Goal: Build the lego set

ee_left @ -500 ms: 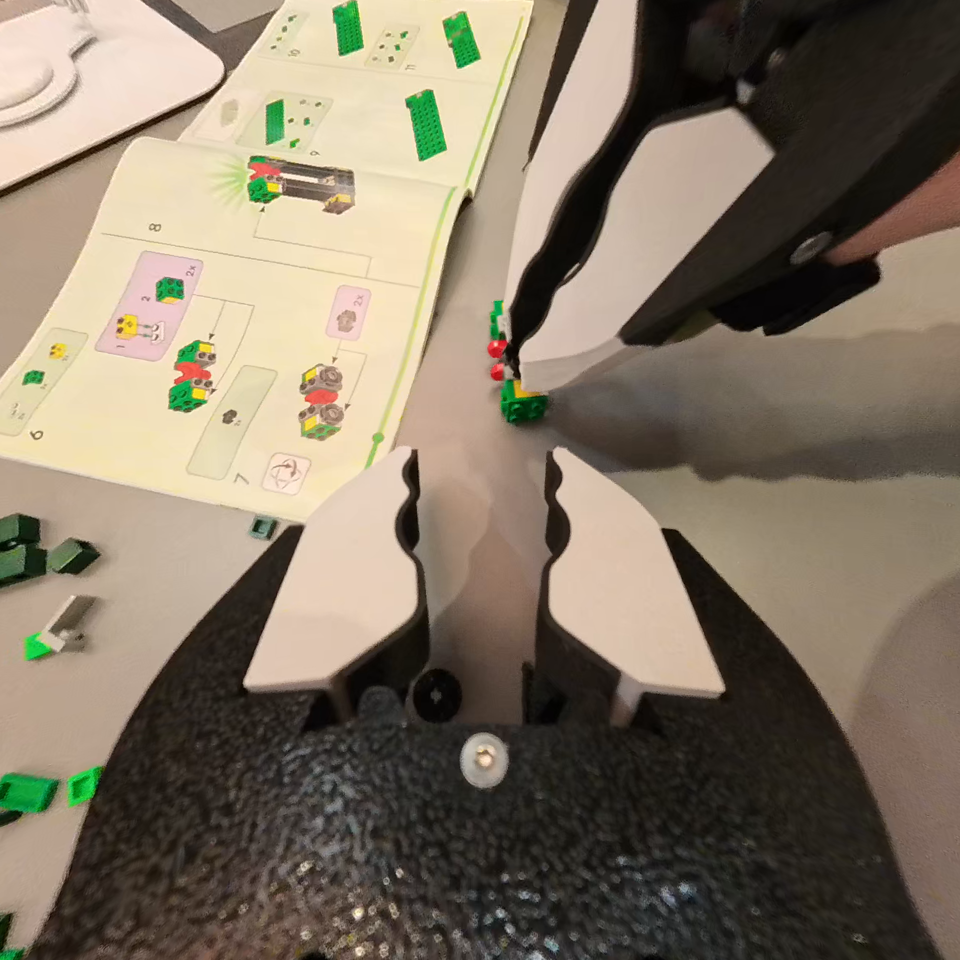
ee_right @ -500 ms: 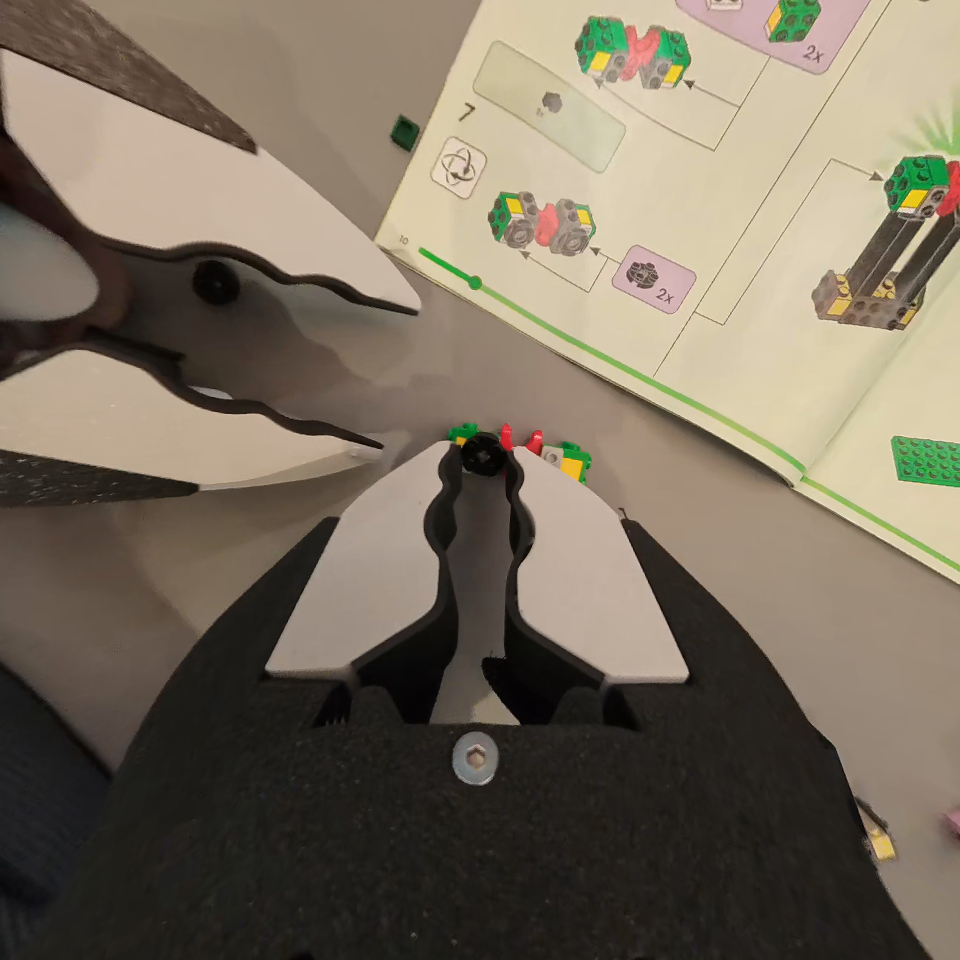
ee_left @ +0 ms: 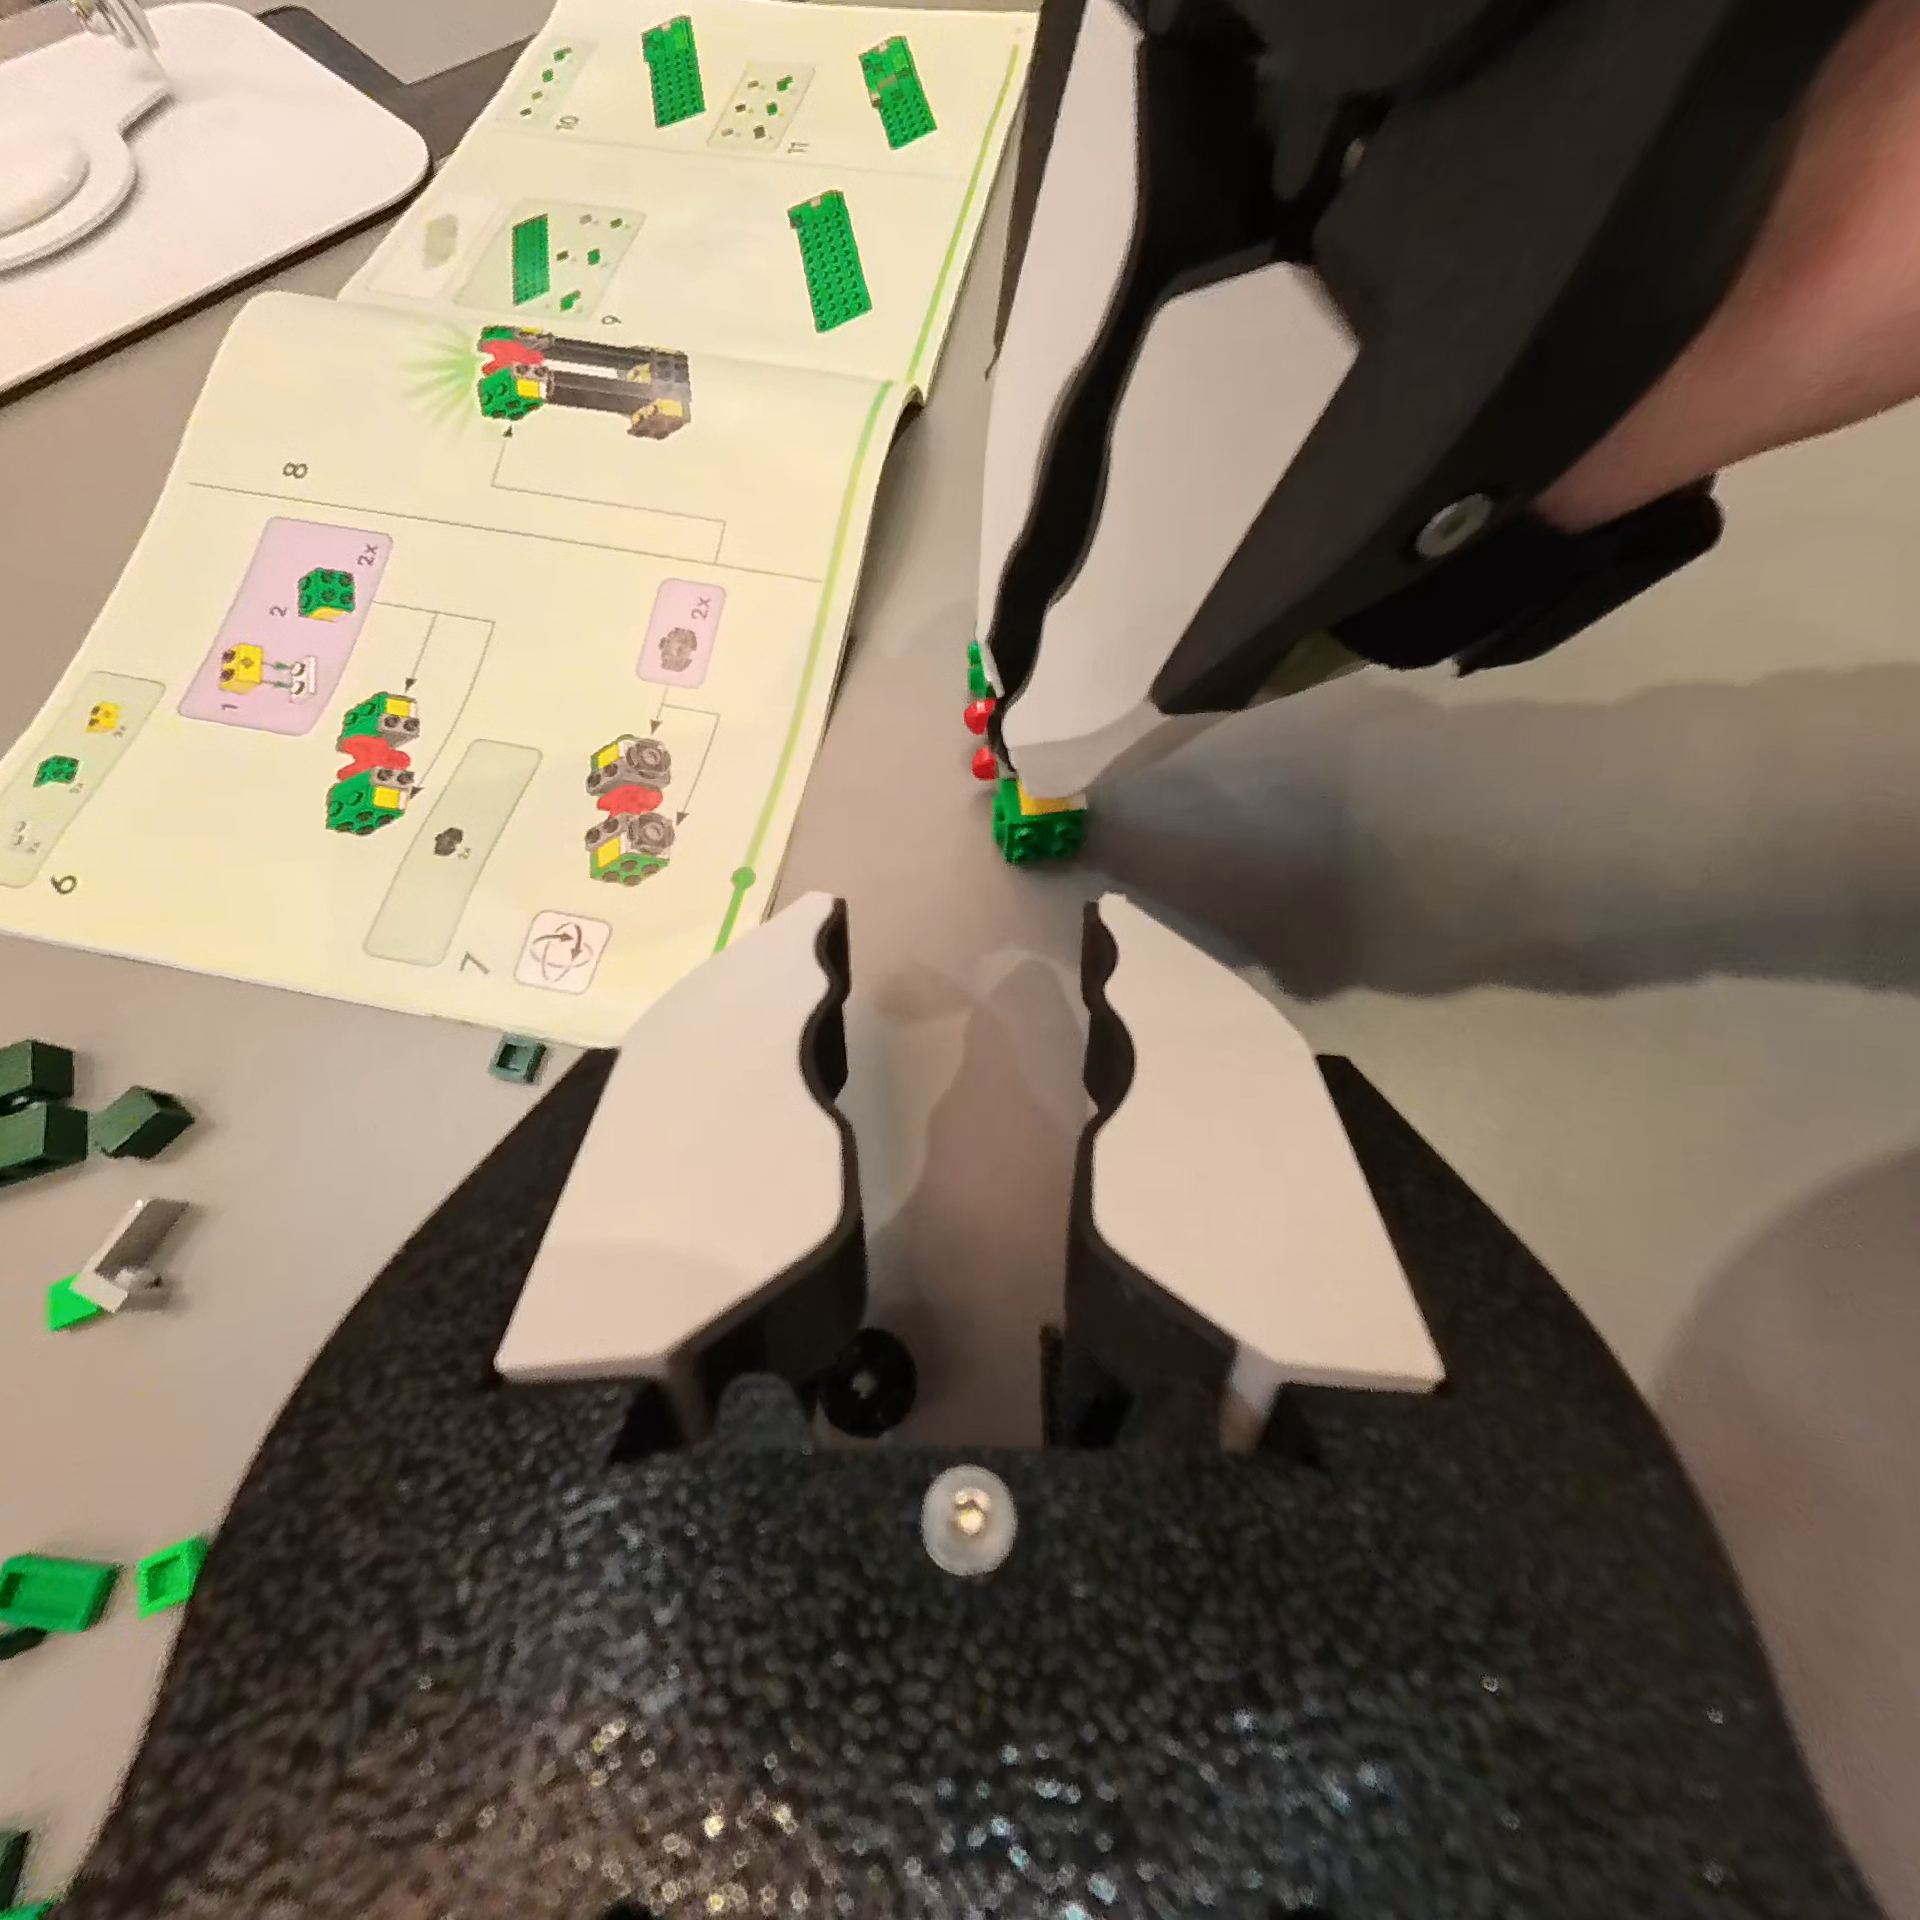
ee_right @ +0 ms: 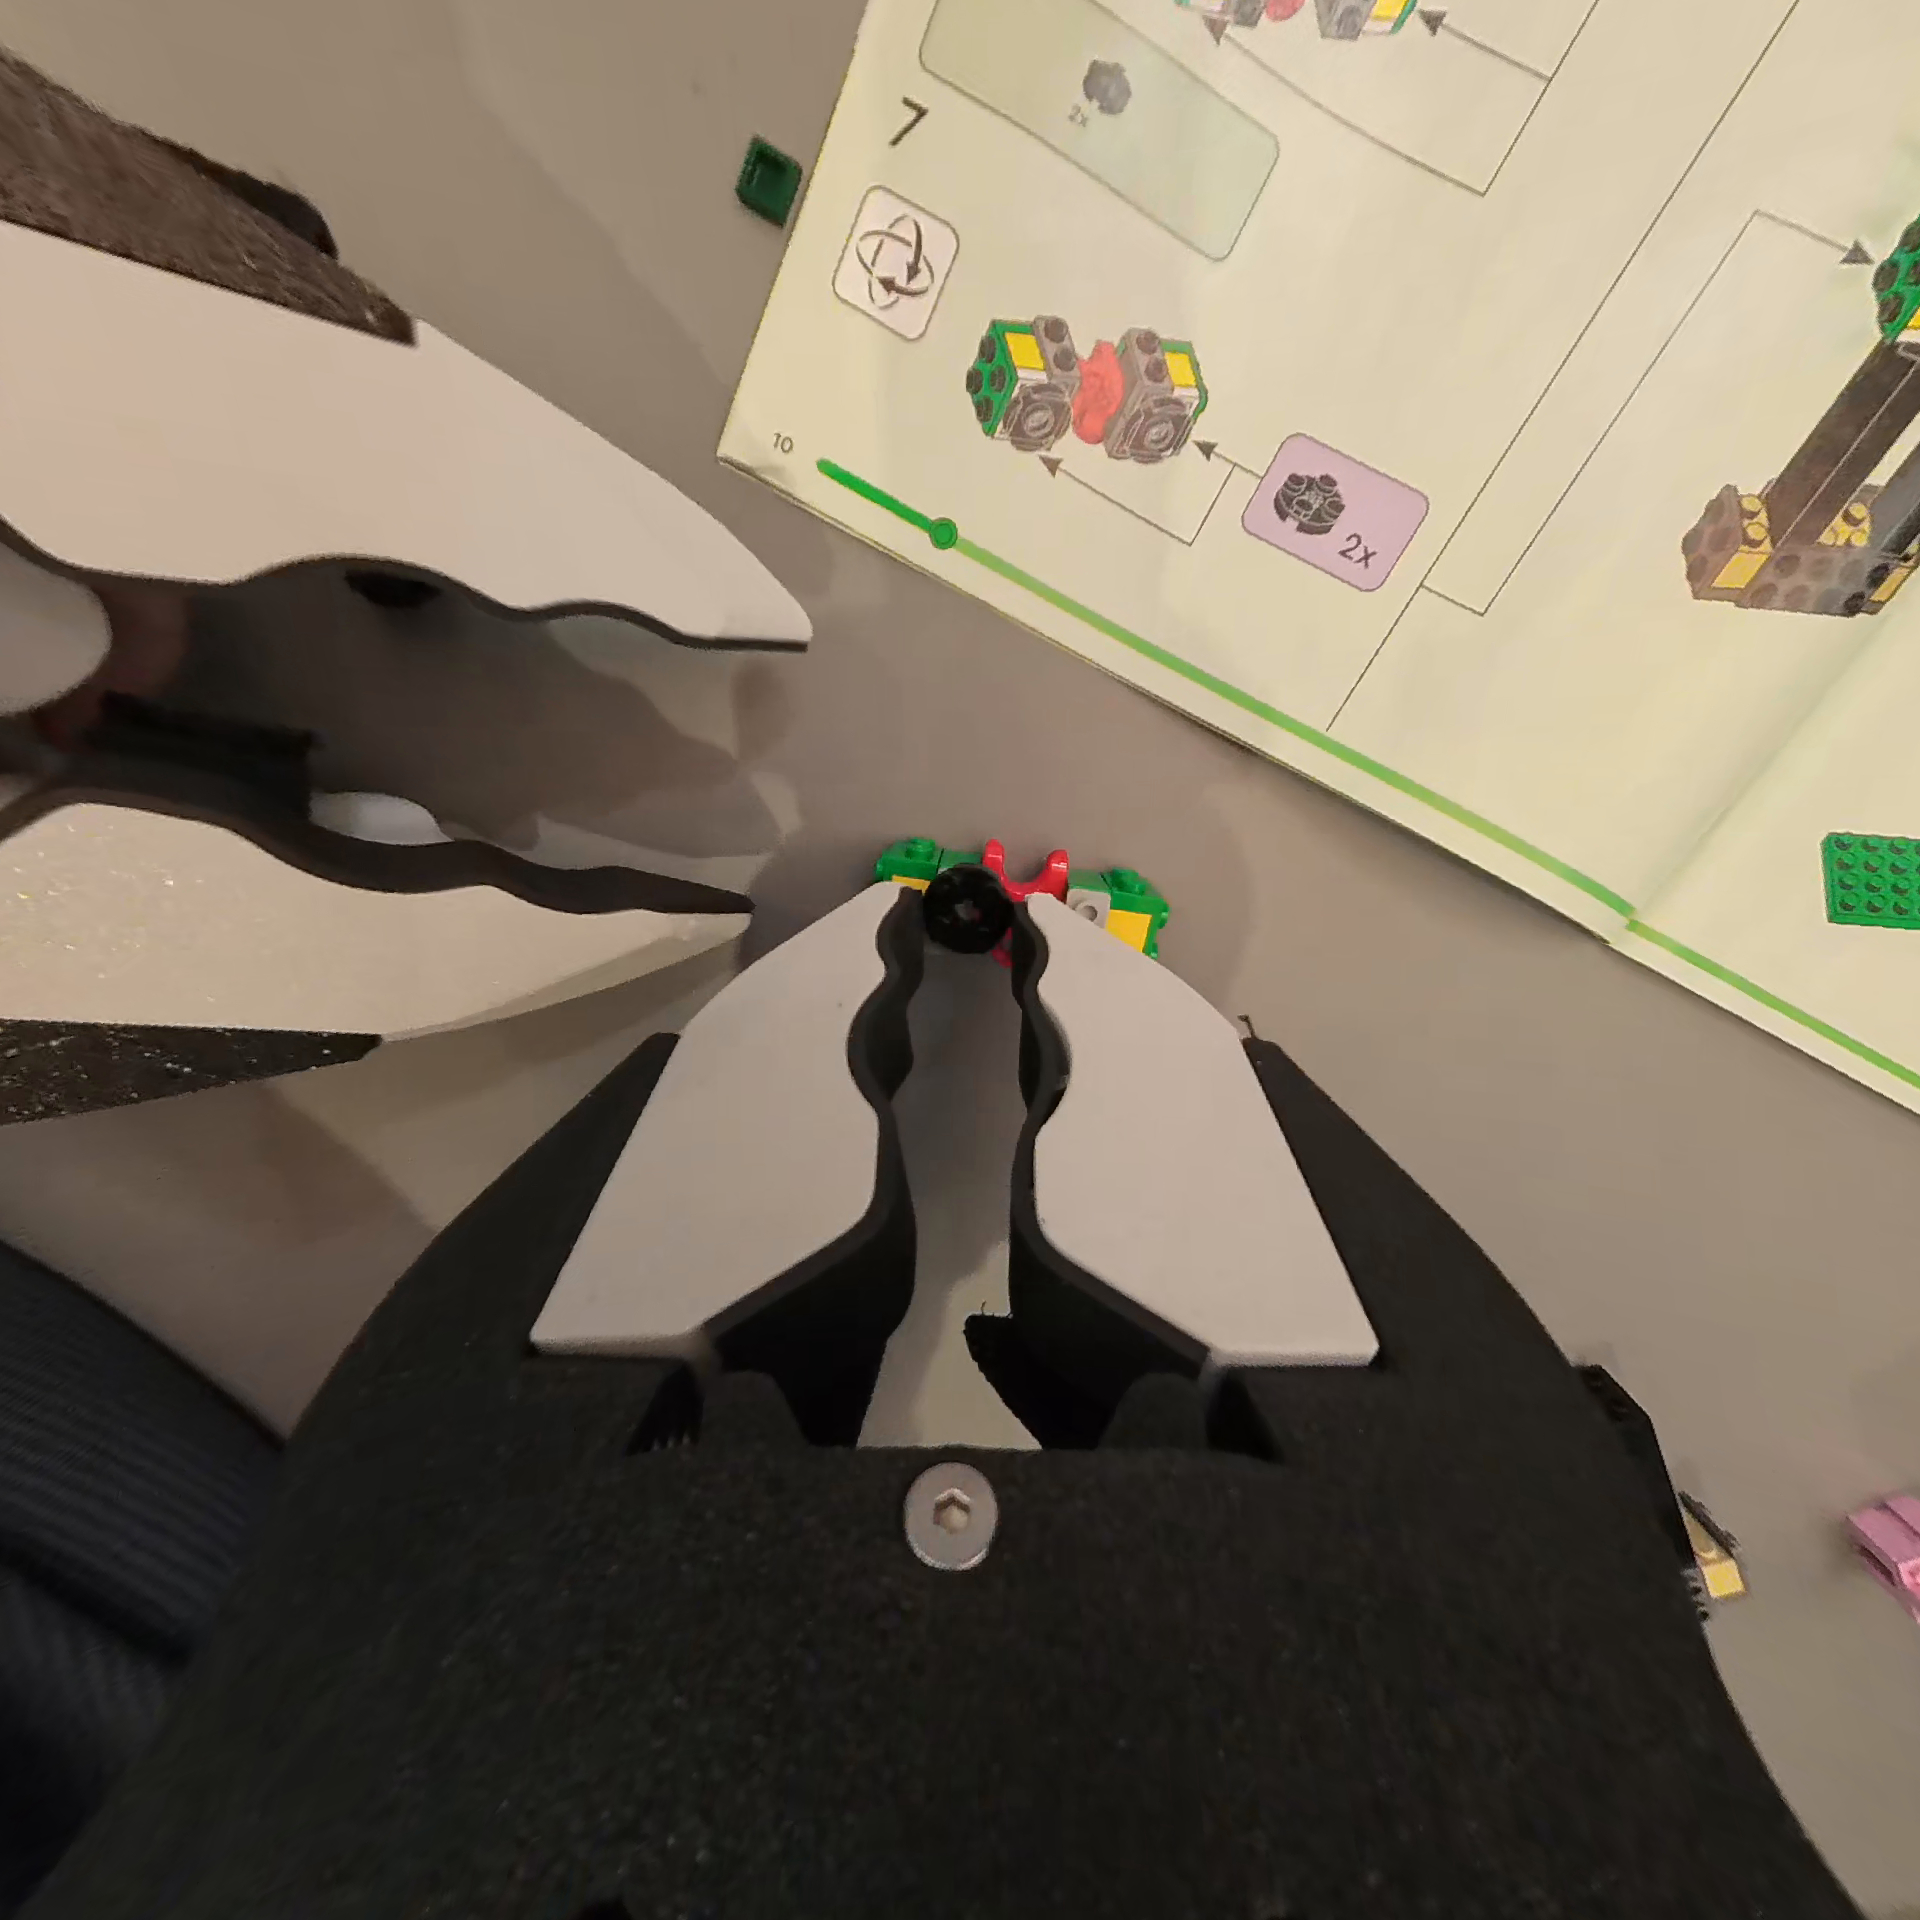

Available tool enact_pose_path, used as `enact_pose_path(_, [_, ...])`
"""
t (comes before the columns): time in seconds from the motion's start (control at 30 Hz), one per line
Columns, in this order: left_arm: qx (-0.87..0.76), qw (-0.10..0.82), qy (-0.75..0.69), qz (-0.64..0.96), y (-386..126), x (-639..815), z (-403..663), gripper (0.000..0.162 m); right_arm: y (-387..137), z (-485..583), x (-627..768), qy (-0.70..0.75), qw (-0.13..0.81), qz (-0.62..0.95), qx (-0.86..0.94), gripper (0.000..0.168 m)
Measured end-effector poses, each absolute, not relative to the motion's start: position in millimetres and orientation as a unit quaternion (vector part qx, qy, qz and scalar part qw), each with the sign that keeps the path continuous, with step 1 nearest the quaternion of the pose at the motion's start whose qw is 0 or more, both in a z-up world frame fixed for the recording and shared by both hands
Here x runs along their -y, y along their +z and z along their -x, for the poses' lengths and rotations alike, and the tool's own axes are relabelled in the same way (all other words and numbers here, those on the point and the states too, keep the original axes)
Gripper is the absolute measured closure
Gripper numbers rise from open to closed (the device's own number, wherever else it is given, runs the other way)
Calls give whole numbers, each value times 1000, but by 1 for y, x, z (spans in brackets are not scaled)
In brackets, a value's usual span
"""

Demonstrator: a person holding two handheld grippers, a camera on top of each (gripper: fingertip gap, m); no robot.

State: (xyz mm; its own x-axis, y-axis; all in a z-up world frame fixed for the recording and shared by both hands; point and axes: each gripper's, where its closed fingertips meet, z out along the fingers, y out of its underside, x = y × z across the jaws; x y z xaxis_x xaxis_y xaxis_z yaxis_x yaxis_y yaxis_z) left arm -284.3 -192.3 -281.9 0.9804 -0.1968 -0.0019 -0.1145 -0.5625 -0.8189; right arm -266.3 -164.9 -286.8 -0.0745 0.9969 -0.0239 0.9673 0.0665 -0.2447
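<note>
The right gripper (ee_right: 971, 920) is clamped on one black round stud piece (ee_right: 969, 916), pinched between its fingertips and pressed against the small lego assembly (ee_right: 1117, 909) lying on the grey table (ee_right: 1455, 1039). That assembly is a short row: a green-and-yellow block at each end and two red knobs (ee_left: 979, 740) between them, seen in the left wrist view at 12 o'clock of the left gripper's tips.

The left gripper (ee_left: 961, 935) hangs just short of the assembly with its fingers spread and nothing between them; the tabletop shows through the gap. A second black round piece (ee_left: 868, 1382) lies on the table, seen deep in that gap near the finger roots.

One instruction booklet (ee_left: 520, 623) lies open at 10 to 11 o'clock of the left gripper, its near corner just beside the left finger. One dark green tile (ee_left: 517, 1058) sits at the booklet's near edge. At 9 o'clock lie three dark green bricks (ee_left: 73, 1117), then a grey piece with a bright green wedge (ee_left: 109, 1268), then two bright green tiles (ee_left: 94, 1584) at 8 o'clock. A white tray (ee_left: 260, 177) sits far off at 11 o'clock.

In the right wrist view, a pale yellow piece (ee_right: 1714, 1574) and a pink piece (ee_right: 1891, 1558) lie at 4 o'clock.
</note>
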Motion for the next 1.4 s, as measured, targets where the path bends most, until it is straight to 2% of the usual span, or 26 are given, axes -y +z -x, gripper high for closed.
enact_pose_path(0.33, [-114, 472, -67, 871, -280, 189, 270, 122, -272, 248, 165, 132, 101, 622, 765, 153])
enact_pose_path(0.67, [-128, 466, -53, 874, -284, 188, 268, 123, -303, 202, 148, 90, 75, 648, 753, 152])
enact_pose_path(0.7, [-128, 465, -52, 875, -284, 188, 268, 123, -303, 201, 149, 95, 73, 652, 748, 152])
enact_pose_path(0.73, [-129, 464, -52, 875, -284, 188, 268, 123, -302, 200, 150, 98, 72, 654, 747, 143])
enact_pose_path(0.8, [-129, 466, -50, 874, -284, 187, 269, 124, -298, 197, 150, 107, 81, 645, 752, 141])
enact_pose_path(1.0, [-128, 465, -55, 874, -284, 188, 269, 125, -290, 192, 161, 185, 87, 602, 772, 146])
enact_pose_path(1.27, [-134, 461, -54, 875, -286, 188, 267, 127, -295, 193, 157, 180, 104, 589, 781, 153])
enact_pose_path(1.4, [-137, 459, -53, 876, -287, 188, 267, 129, -293, 195, 152, 172, 122, 633, 745, 157])
